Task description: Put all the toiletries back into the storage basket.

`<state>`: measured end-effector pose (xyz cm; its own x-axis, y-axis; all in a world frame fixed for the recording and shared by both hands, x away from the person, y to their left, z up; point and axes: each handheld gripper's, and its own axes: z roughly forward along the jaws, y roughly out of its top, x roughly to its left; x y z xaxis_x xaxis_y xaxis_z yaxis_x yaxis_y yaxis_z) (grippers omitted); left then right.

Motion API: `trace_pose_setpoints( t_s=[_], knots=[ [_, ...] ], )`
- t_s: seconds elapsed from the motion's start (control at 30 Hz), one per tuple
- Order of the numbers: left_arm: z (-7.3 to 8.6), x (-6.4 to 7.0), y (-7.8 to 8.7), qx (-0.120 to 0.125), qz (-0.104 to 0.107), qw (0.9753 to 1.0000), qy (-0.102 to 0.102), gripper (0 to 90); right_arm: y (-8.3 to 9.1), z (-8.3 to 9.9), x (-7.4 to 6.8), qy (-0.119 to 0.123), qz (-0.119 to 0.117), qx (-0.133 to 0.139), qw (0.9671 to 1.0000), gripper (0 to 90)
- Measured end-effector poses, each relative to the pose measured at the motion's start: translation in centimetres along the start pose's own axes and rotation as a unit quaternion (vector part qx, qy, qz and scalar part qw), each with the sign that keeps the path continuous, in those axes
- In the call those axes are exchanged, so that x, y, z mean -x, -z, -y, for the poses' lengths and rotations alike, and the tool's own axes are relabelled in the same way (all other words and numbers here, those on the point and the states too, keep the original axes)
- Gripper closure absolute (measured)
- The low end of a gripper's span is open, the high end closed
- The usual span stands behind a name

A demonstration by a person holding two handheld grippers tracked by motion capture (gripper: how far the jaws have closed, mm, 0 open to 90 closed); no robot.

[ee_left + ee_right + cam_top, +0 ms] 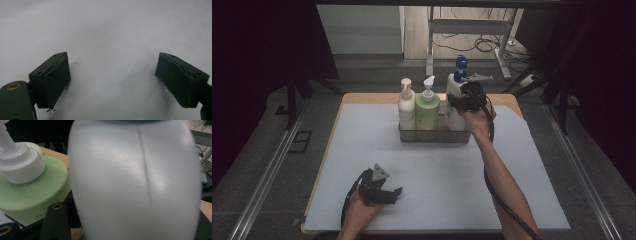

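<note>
Three pump bottles stood in the far tray [434,135]; the right gripper [466,98] grasped the blue-capped white bottle [454,87], while the left gripper [388,192] lay released.

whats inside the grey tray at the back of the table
Three pump bottles stand in the tray: a cream bottle, a green bottle, and a white bottle with a blue pump, where the right tool is. The tray wall hides their bases.
</note>
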<state>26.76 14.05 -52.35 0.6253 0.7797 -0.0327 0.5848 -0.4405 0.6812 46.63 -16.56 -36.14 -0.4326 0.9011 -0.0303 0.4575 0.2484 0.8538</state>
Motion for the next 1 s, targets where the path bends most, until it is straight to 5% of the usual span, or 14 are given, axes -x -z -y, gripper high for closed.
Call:
trace_pose_setpoints(
  t_s=[1.0],
  knots=[
    [0.0,0.0,0.0,0.000,0.000,1.0000,0.000,12.0,-1.3,3.4,-0.2,0.006,0.000,-0.036,0.9993,40.0]
  ],
)
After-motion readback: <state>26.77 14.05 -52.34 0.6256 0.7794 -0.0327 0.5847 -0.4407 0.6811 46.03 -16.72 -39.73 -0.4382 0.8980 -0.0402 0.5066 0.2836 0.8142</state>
